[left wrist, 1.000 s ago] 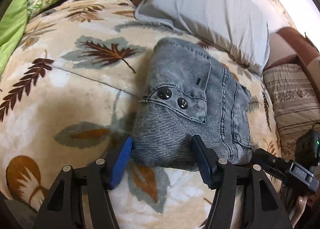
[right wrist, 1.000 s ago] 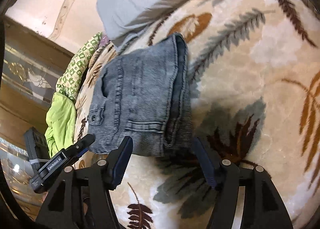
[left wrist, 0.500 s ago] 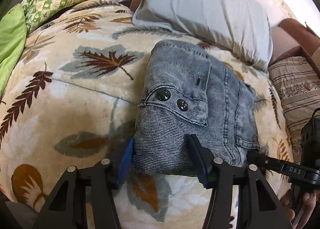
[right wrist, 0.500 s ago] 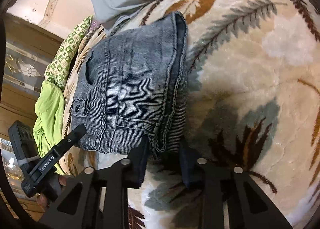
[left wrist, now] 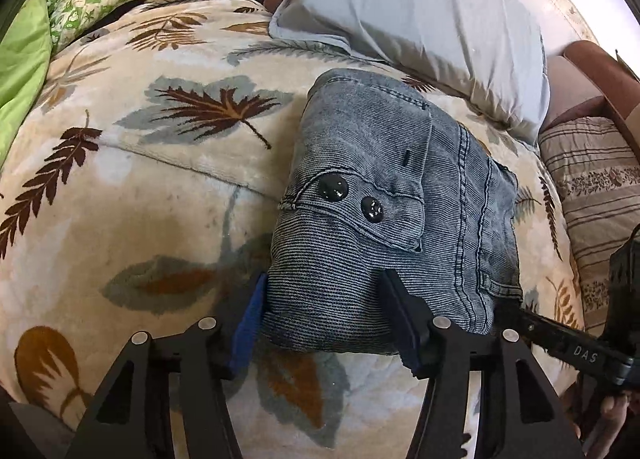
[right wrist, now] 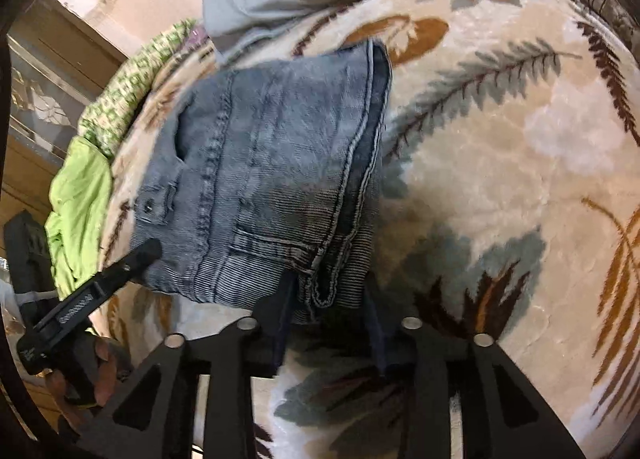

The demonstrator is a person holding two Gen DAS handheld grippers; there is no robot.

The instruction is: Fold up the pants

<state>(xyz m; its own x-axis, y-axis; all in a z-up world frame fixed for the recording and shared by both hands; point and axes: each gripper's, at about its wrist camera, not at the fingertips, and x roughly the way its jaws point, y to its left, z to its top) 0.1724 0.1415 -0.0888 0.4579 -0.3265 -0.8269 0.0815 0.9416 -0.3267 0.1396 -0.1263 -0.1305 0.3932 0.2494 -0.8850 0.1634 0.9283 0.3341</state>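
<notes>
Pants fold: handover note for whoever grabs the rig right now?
Left gripper: jaws part-closed around the near fold of the pants, button end; a firm pinch cannot be confirmed.
Right gripper: jaws narrowed on the near corner at the seam side; looks clamped, though the picture is blurred.
Pants: folded into a compact bundle on the leaf-print blanket, just short of the grey pillow.
Done: main folds.
Left: probably one last fold or a lift away; judge after checking both grips.
</notes>
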